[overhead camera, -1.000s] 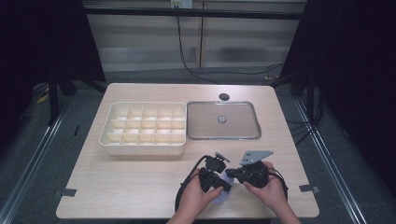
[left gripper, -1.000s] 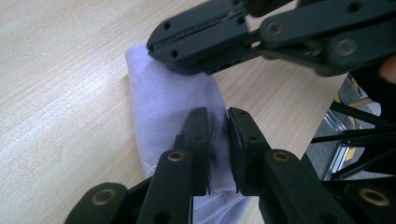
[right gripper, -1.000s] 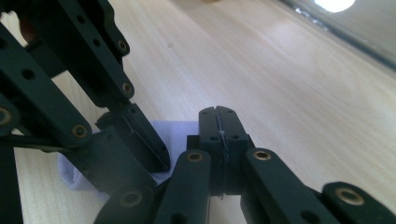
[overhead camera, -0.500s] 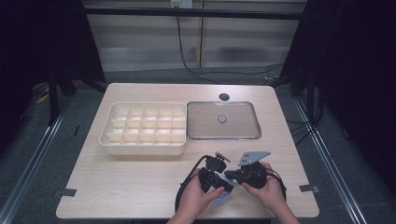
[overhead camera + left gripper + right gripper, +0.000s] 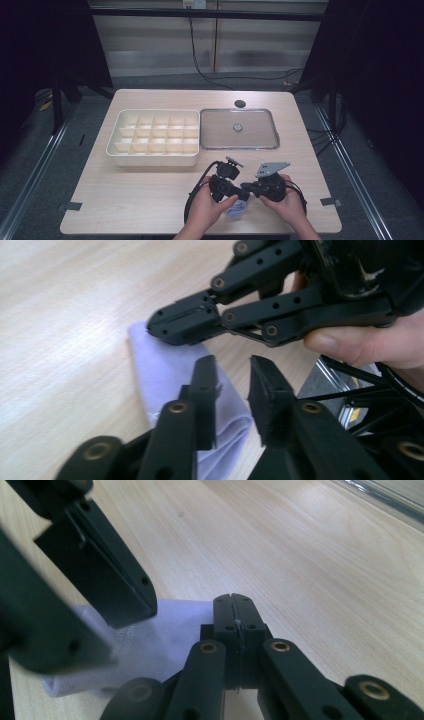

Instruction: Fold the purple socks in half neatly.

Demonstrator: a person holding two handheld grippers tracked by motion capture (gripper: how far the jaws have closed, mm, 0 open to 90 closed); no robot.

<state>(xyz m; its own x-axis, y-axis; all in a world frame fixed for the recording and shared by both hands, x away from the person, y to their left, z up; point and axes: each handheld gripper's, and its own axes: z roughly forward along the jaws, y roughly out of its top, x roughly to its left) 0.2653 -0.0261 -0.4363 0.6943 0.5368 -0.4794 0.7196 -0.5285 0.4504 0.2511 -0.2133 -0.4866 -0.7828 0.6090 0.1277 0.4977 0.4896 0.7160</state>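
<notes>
While lying flat near table's [image 5: 150, 200] front edge, pale cloth [image 5: 170, 375] judged light, limp, easily bunched. Right gripper [image 5: 233, 611] clamped shut on its corner; left gripper [image 5: 232, 375] slightly parted above. Best pinched at an edge.

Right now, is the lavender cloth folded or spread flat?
Folded: the lavender cloth lies doubled on the table, layered edges visible.

Pale cloth [image 5: 239, 207] on bench [image 5: 125, 200] mostly covered by both hands and claws in high view; shape unreadable. In left claw view, cloth's lower end cut off by bottom edge, one corner hidden under right claw [image 5: 186, 322]. Left claw [image 5: 95, 585] close-up, blurred, overlapping cloth in right claw view.
</notes>
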